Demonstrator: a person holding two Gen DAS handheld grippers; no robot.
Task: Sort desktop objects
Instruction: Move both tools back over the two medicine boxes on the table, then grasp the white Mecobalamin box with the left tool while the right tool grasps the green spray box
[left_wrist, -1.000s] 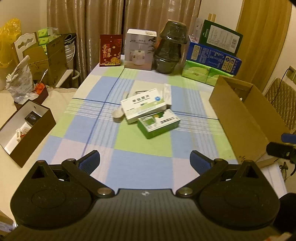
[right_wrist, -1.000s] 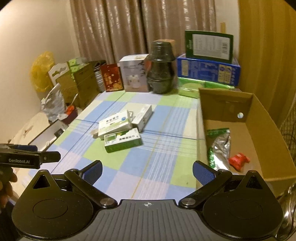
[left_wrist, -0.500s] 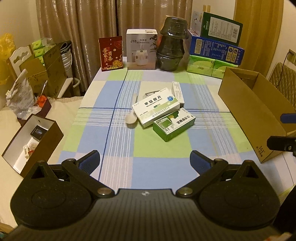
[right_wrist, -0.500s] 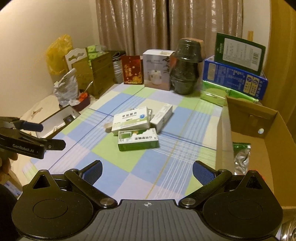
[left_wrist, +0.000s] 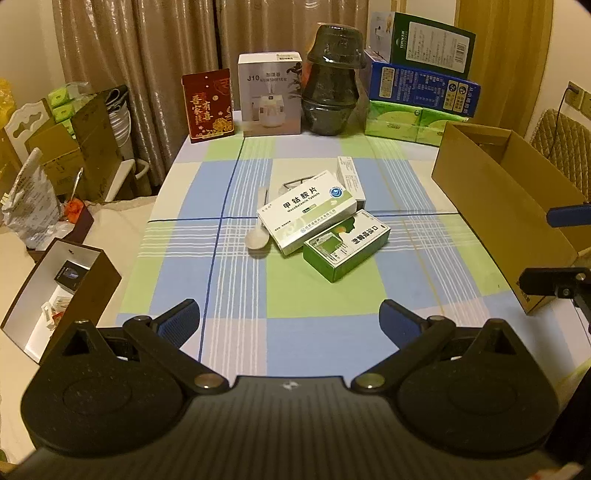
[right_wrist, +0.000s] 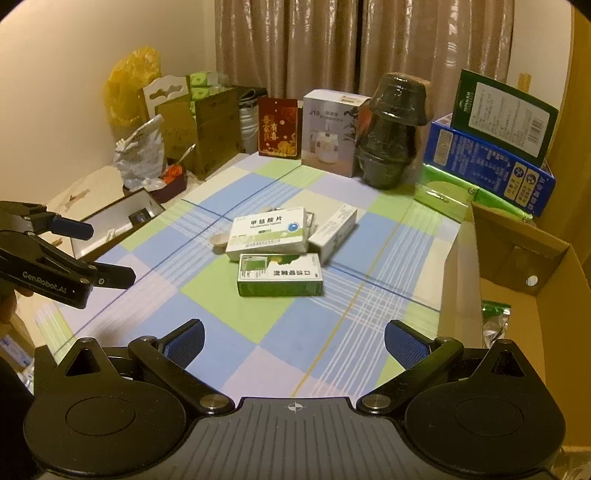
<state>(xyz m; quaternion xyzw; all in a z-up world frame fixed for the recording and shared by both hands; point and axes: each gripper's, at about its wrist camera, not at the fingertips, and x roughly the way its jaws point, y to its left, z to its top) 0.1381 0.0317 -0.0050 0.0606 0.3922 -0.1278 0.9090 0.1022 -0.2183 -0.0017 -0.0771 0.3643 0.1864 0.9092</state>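
Probably light and stiff, green carton (left_wrist: 346, 243) at frame centre: best pinched across long sides, left gripper (left_wrist: 289, 322) and right gripper (right_wrist: 293, 338) both spread, empty.

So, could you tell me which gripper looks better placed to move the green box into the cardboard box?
Probably the right gripper: it is open, the green box lies just ahead, and the cardboard box is on its side.
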